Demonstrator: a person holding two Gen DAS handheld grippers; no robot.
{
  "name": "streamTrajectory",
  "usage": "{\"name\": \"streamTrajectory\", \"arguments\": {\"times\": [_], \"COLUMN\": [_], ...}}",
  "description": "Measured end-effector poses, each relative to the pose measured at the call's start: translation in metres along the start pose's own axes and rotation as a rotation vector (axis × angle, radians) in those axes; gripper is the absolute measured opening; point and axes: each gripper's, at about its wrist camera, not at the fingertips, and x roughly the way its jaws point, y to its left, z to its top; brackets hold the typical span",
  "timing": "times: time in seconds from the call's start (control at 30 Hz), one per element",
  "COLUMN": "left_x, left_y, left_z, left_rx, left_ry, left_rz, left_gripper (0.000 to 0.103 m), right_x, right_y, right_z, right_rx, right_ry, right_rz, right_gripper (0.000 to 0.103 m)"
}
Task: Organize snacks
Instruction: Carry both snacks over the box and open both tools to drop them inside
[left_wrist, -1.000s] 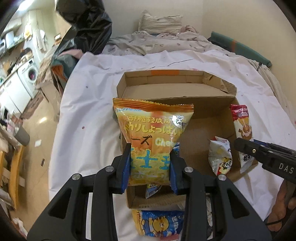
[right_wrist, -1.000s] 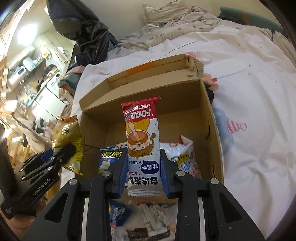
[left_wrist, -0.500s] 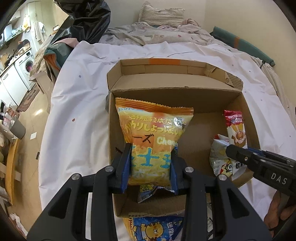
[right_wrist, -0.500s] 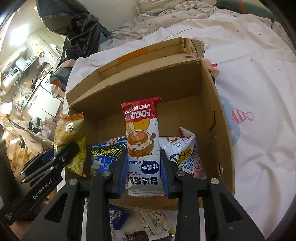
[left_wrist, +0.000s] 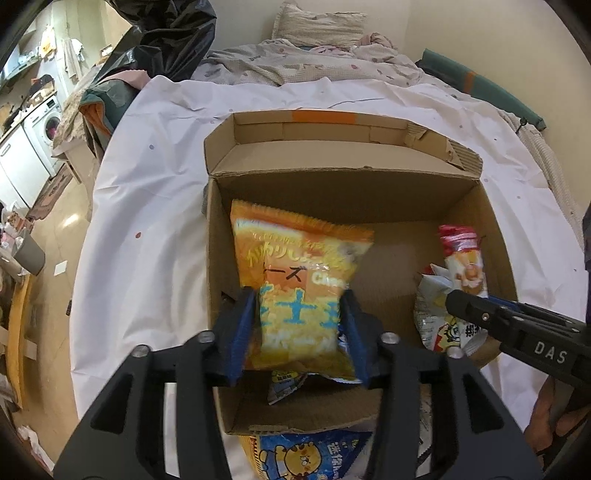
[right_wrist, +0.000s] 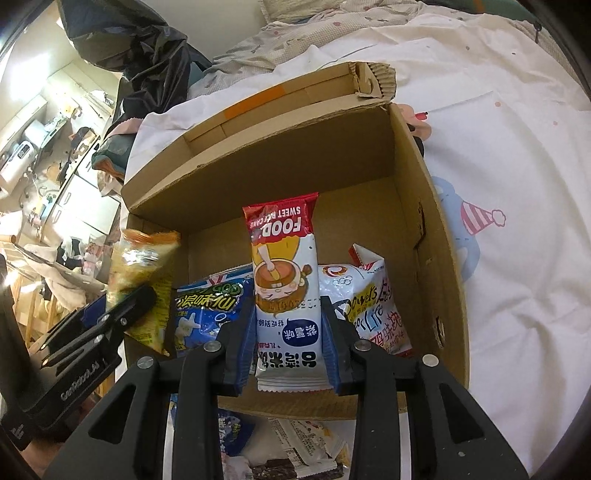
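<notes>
**Operator:** What is the state of the left fingers (left_wrist: 240, 332)?

**Guide:** Your left gripper (left_wrist: 297, 295) is opening. The blue pads stand off both sides of the orange bag (left_wrist: 295, 273), so nothing is clamped. The bag sits between them, over the left half of the cardboard box (left_wrist: 332, 192). Its long axis runs away from you, crimped top seam toward the far wall, leaning a little left. It is a puffy, glossy foil pillow. The print is motion-blurred and only partly readable.

**Operator:** And the right side?

**Guide:** Your right gripper (right_wrist: 288, 306) is opening slightly, with its pads against both long edges of the red-and-white packet (right_wrist: 284, 280), near its lower end. The packet is a slim, flat, glossy stick. Its long axis follows the fingers, red end farthest from you, and the lettering reads upside down. It stands over the middle of the box. A blue bag (right_wrist: 210, 306) lies to its left and a white bag (right_wrist: 369, 306) to its right, both on the box floor.

**Operator:** What can I not verify?

**Guide:** You cannot tell whether either snack's lower end touches the box floor; the fingers hide both. The box is plain corrugated card with torn flap corners, on a white bed sheet (left_wrist: 147, 221). Loose wrappers (right_wrist: 295, 443) in front of the box are cut off by the gripper bodies.
</notes>
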Motion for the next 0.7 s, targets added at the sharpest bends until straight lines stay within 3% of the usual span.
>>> {"name": "streamTrajectory", "arguments": {"times": [0.03, 0.1, 0.2, 0.37, 0.43, 0.47, 0.7], "left_x": [-0.001, -0.003, -0.008, -0.011, -0.012, -0.012, -0.017], "left_y": [0.000, -0.001, -0.003, -0.005, -0.004, -0.003, 0.003], "left_z": [0.000, 0.000, 0.000, -0.001, -0.001, 0.000, -0.001], "left_rx": [-0.003, -0.006, 0.003, 0.015, 0.008, 0.005, -0.021], "left_ry": [0.000, -0.008, -0.026, -0.034, -0.032, -0.031, -0.043], "left_rz": [-0.003, -0.007, 0.002, -0.002, -0.009, -0.009, -0.014], "left_gripper": [0.056, 0.075, 0.089, 0.089, 0.089, 0.089, 0.089], "right_x": [0.000, 0.001, 0.002, -0.006, -0.008, -0.010, -0.009], "right_y": [-0.001, -0.003, -0.006, -0.008, -0.007, -0.007, -0.009], "right_z": [0.000, -0.001, 0.000, 0.001, 0.002, 0.001, 0.002], "right_rx": [0.004, 0.017, 0.031, 0.039, 0.037, 0.040, 0.047], "right_ry": [0.002, 0.007, 0.015, -0.015, -0.029, -0.033, -0.025], "right_rz": [0.002, 0.014, 0.020, 0.034, 0.031, 0.034, 0.043], "right_gripper": [0.036, 0.036, 0.037, 0.046, 0.060, 0.062, 0.062]}}
